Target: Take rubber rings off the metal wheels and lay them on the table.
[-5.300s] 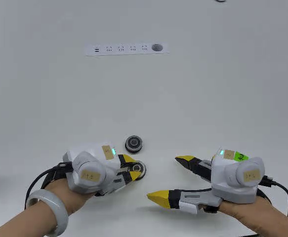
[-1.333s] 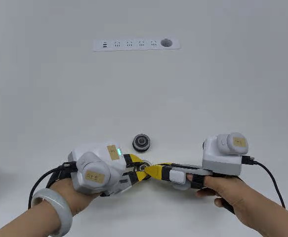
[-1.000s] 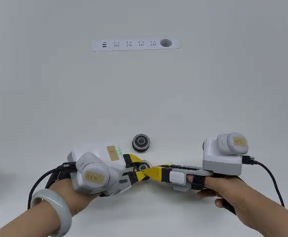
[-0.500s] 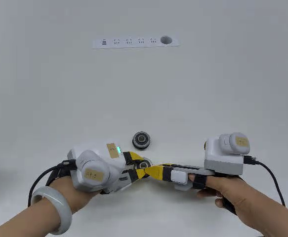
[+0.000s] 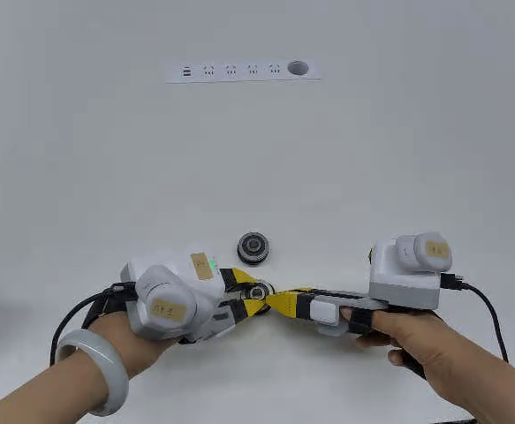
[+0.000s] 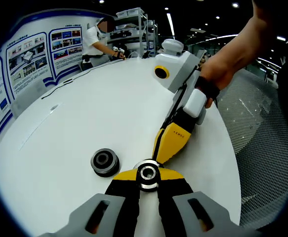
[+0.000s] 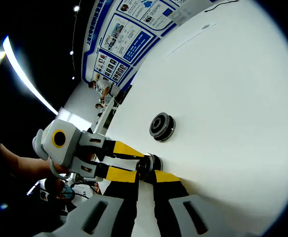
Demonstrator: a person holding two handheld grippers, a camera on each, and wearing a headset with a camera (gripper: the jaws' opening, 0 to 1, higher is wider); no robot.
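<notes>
A small metal wheel (image 5: 258, 289) with a black rubber ring is clamped between the yellow tips of my left gripper (image 5: 252, 294), low in the middle of the head view. In the left gripper view the wheel (image 6: 147, 173) faces the camera with the left gripper (image 6: 147, 178) shut on its sides. My right gripper (image 5: 275, 301) reaches in from the right, its jaws closed together at the wheel's rim. In the right gripper view the right gripper (image 7: 144, 174) pinches the edge of the wheel (image 7: 152, 161). A second wheel (image 5: 253, 247) lies flat on the table just beyond.
A white power strip (image 5: 239, 70) lies at the far side of the white table (image 5: 398, 159). A black cable (image 5: 491, 322) trails from the right gripper. The second wheel (image 6: 104, 162) sits close to the left of the grippers. A person stands at the table's far end (image 6: 95, 39).
Five seconds ago the right gripper stood open, apart on the right; it has since moved left and shut at the wheel held by the left gripper. Over the last second both grippers barely shifted.
</notes>
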